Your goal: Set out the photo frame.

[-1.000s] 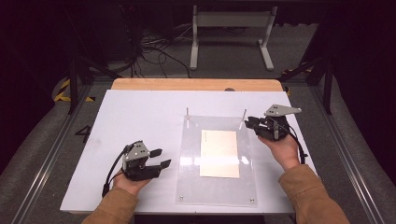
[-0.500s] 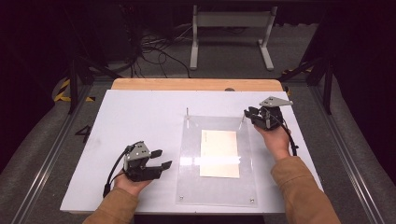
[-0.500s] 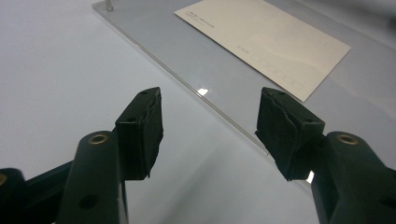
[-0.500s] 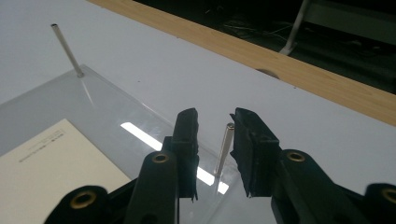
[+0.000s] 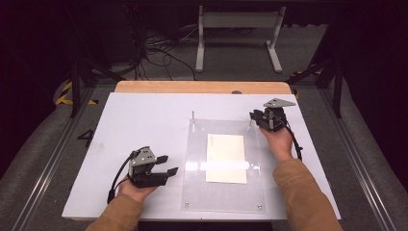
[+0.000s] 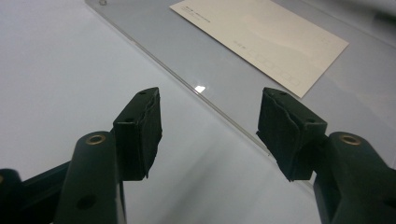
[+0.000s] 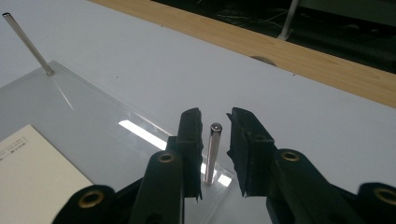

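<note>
Light falls from overhead onto the white tabletop (image 5: 144, 120), which reads bright and even in the high view, while the floor and stands beyond it sink into near black. The clear plate (image 5: 223, 192) throws back a soft white streak of glare between the two hand-held grippers, and the same glare shows as a small bright spot ahead of the left hand-held gripper (image 6: 210, 130) and as a bright bar just beside the metal pin (image 7: 213, 154) between the jaws of the right hand-held gripper (image 7: 214, 154). In both gripper views the black jaws close to the lens are dark, slightly soft and grainy, the paper card (image 6: 261, 37) ahead of the left one is mildly blurred, and shadows on the tabletop are faint.
</note>
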{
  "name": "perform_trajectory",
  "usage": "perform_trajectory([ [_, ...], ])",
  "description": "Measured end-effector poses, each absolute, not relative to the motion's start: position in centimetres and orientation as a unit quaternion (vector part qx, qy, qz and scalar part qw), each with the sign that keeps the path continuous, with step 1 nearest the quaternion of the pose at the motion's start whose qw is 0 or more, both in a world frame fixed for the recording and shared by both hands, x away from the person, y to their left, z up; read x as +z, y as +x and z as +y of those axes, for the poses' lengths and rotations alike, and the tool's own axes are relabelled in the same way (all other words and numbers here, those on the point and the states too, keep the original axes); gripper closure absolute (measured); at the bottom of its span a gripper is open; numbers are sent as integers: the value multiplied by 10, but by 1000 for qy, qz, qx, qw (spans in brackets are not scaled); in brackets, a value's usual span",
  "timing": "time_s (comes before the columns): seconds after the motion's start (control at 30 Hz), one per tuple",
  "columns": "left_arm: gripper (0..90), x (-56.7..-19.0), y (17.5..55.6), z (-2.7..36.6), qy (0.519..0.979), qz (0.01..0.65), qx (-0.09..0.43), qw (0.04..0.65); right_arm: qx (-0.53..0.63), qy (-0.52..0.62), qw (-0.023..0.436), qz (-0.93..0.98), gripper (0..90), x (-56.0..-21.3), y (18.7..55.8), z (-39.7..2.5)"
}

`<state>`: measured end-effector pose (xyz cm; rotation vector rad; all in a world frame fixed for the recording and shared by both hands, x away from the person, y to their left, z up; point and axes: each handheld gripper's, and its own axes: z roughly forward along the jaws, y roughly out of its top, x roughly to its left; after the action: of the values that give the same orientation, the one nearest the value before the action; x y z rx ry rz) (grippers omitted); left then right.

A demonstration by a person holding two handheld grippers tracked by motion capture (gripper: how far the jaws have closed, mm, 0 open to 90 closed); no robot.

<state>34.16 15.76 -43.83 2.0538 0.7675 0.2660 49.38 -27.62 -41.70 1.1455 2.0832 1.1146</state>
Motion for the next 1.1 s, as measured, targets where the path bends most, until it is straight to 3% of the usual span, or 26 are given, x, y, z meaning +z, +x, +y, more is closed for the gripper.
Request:
perform_trajectory([
  [0.2, 394, -439, 340, 157, 831, 311, 102, 449, 403, 420, 251, 773, 834, -424, 497, -274],
  [1.1, 371, -444, 338, 152, 840, 299, 102, 441, 419, 455, 224, 754, 858, -427, 512, -276],
])
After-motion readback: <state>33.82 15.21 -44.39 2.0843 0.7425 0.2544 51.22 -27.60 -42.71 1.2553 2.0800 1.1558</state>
